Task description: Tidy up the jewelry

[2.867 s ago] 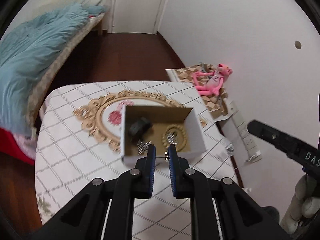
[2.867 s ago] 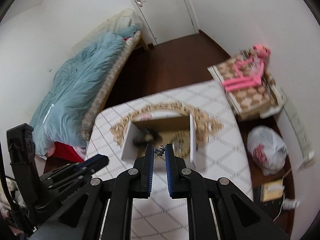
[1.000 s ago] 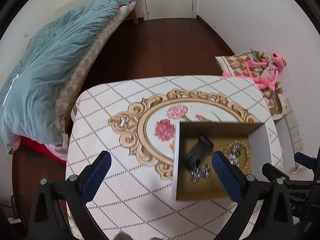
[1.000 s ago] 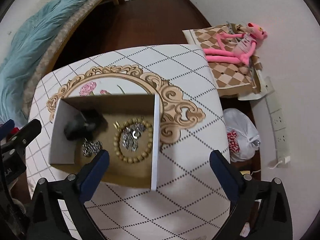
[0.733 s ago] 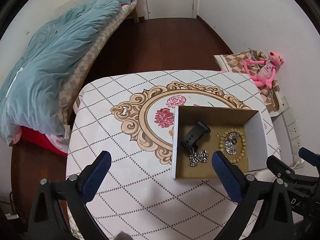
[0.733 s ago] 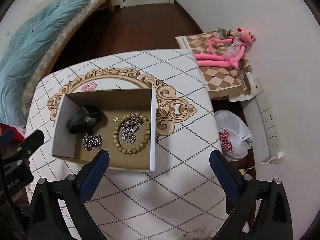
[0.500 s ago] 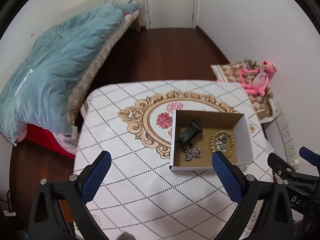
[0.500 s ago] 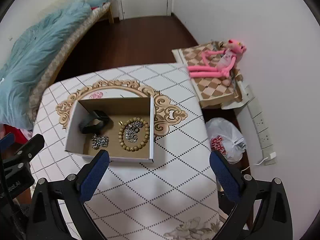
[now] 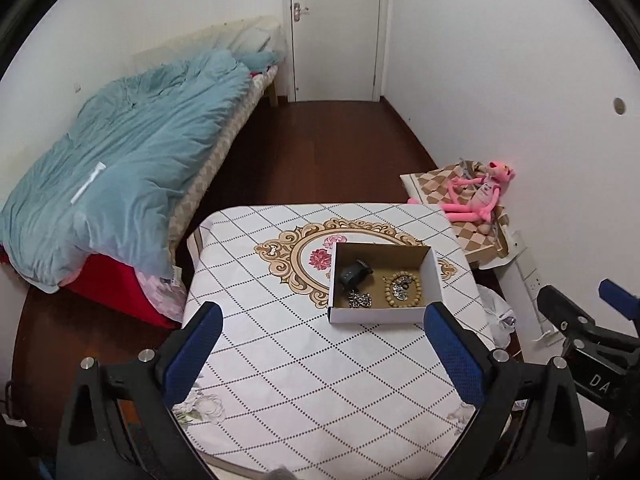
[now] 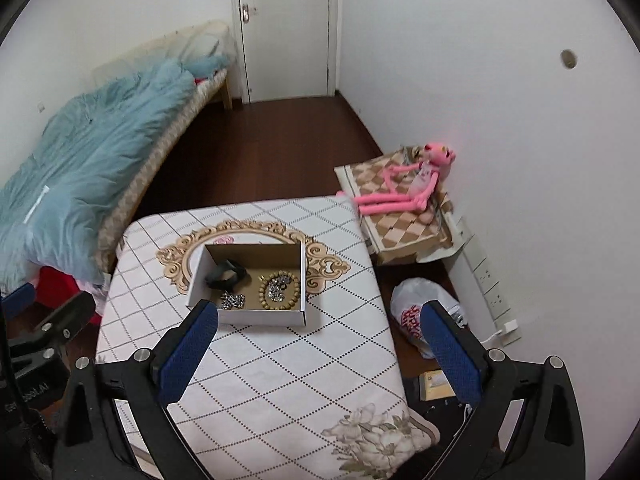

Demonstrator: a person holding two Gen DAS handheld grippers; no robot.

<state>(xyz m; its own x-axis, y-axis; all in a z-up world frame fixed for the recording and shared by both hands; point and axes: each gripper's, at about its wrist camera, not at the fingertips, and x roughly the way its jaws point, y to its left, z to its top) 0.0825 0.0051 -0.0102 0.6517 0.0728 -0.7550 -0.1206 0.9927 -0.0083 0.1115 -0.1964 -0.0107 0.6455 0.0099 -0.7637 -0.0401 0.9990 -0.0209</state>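
A white cardboard box (image 9: 434,276) (image 10: 194,276) sits on the patterned table (image 9: 280,360) (image 10: 300,368). Inside lie a black band (image 9: 354,272) (image 10: 226,271), a silver chain piece (image 9: 360,300) (image 10: 233,300) and a wooden bead bracelet (image 9: 402,290) (image 10: 278,289) with silver jewelry in its ring. My left gripper (image 9: 320,354) is wide open and empty, held high and back from the box. My right gripper (image 10: 318,350) is wide open and empty, also well above the table.
A bed with a blue duvet (image 9: 120,168) stands at the left. A pink plush toy (image 9: 480,196) lies on a checked cushion at the right wall. A white plastic bag (image 10: 420,308) sits on the floor right of the table. A closed door (image 9: 336,28) is at the back.
Both grippers were shut on small jewelry over the box, then opened. Both have since pulled up and back from the box, which now looks smaller. The jewelry lies in the box.
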